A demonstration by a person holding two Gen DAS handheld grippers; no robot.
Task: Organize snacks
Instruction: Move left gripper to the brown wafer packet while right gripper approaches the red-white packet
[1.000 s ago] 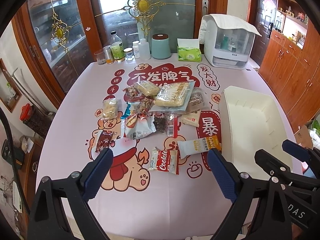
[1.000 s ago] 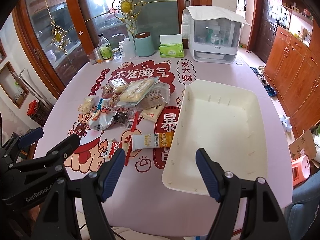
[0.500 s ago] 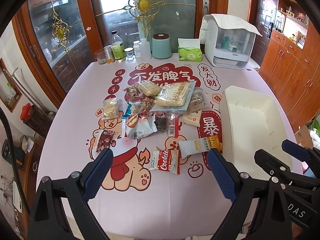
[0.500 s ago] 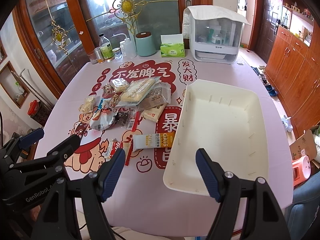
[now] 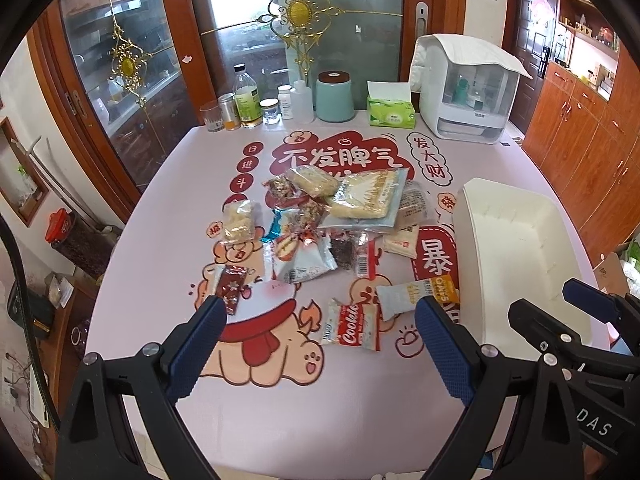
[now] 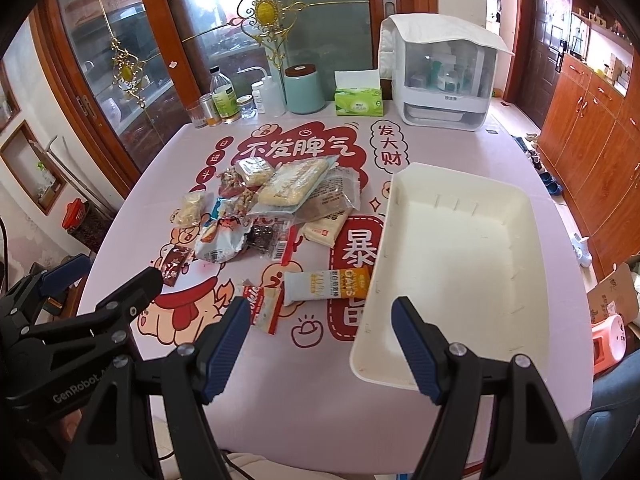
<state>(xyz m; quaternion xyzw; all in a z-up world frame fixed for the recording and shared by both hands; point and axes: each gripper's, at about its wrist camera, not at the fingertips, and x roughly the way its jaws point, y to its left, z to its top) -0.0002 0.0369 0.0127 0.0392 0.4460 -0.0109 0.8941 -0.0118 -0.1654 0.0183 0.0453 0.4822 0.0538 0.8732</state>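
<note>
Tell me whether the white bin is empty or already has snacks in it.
Empty. The white bin shows only its bare floor and slotted walls; the snack pile lies on the tablecloth beside it.

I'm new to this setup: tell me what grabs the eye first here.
A heap of snack packets lies mid-table on a pink cartoon tablecloth. To its right sits an empty white bin, with an oat bar touching its left wall. Both grippers, left and right, hang open at the near edge.
</note>
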